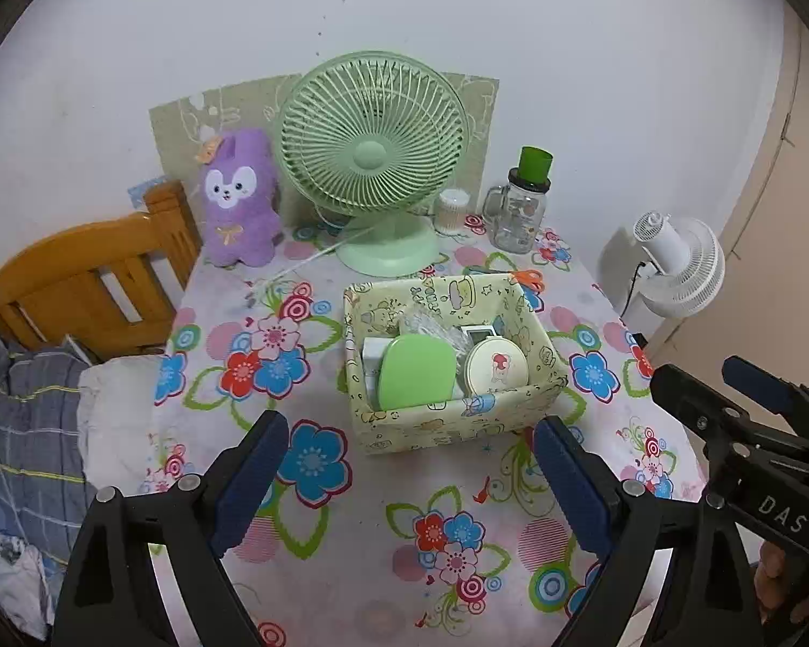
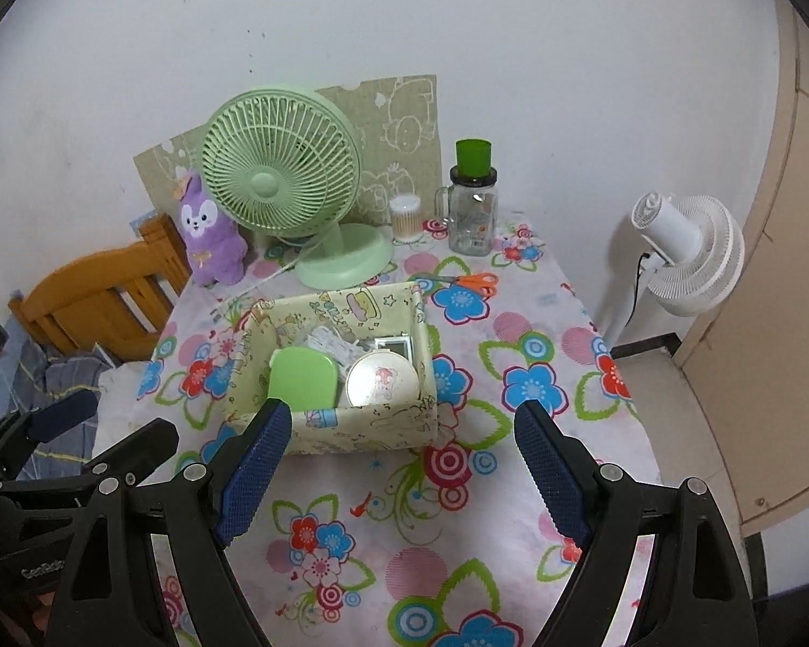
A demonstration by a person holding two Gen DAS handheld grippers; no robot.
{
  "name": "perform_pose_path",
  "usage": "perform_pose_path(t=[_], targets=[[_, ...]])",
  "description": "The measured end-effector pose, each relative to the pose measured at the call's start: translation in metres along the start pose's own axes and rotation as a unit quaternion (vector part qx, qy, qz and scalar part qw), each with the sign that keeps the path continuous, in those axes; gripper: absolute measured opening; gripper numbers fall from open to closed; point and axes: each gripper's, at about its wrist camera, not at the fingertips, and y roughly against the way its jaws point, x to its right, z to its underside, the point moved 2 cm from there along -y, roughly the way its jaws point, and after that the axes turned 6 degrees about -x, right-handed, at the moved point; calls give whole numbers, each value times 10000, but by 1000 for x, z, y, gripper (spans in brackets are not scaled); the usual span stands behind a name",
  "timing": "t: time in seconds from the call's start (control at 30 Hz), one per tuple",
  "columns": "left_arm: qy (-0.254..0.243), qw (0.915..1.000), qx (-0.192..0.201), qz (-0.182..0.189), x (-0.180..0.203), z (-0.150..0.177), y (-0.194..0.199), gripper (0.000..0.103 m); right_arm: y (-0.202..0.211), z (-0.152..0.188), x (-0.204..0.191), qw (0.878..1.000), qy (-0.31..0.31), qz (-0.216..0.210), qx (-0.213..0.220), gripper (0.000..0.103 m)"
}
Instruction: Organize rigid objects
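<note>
With both grippers' jaws wide open and empty, the storage box (image 1: 447, 377) appears filled; next, collect the scissors (image 2: 472, 281).

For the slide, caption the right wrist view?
Open right gripper above floral table, facing box holding green case and round tin.

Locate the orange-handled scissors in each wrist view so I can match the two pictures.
Left wrist: orange-handled scissors lie right of centre, mostly hidden behind the patterned storage box's far right corner.
Right wrist: scissors lie in full view, centre-right, just beyond that box.
Shared landmark: glass mug jar with green lid, behind them.
</note>
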Motion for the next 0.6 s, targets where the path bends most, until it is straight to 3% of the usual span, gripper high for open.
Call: perform_pose_path(t=[0.6], targets=[[366,9982,369,-296,29,5,65,98,58,-3,17,9992,376,-14,139,87]])
